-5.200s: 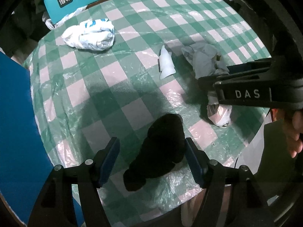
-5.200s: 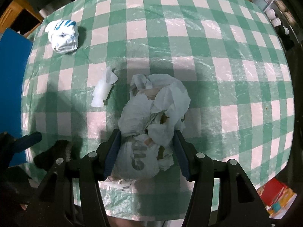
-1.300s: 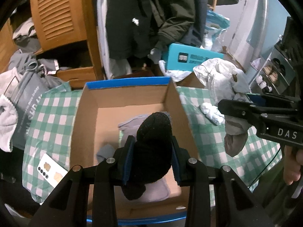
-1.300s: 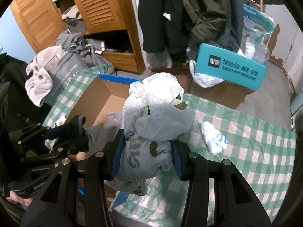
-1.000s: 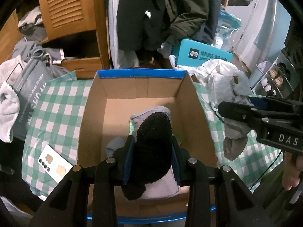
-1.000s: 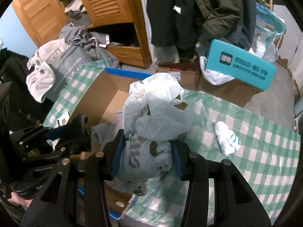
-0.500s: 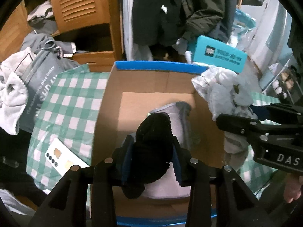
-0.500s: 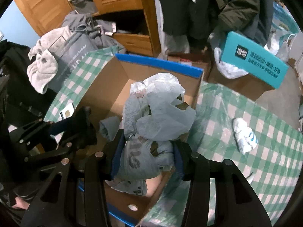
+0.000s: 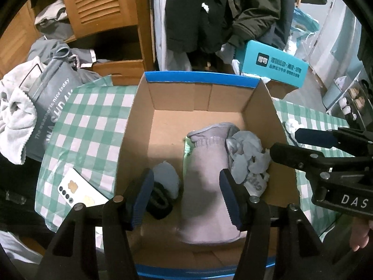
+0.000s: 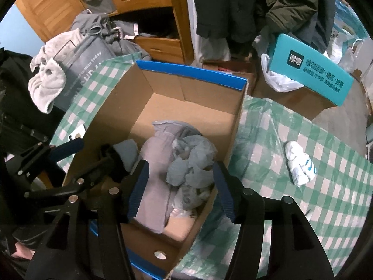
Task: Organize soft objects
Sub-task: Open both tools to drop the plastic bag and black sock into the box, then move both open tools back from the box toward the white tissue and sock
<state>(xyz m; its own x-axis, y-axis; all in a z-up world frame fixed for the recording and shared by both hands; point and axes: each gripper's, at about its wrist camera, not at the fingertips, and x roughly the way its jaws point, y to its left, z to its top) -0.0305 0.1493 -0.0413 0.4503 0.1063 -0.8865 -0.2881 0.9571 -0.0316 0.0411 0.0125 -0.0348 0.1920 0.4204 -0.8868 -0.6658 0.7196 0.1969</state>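
Grippers: left gripper [image 9: 186, 196] and right gripper [image 10: 178, 187] both spread over the cardboard box [image 9: 200, 95], jaws just opened, nothing pinched. Below left: black sock [image 9: 159, 201] dropped in. Below right: crumpled plastic bags [image 10: 191, 163] on grey garment [image 9: 205, 186]. Outstanding: white-blue bundle [image 10: 300, 163], right on worktop [image 10: 326, 198].

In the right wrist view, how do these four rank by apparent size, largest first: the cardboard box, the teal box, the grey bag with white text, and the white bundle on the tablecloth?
1. Cardboard box, clearly largest, though also nearest.
2. and 3. Teal box and grey bag: look alike, and clothes partly cover the bag; no ranking.
4. White bundle, smallest.
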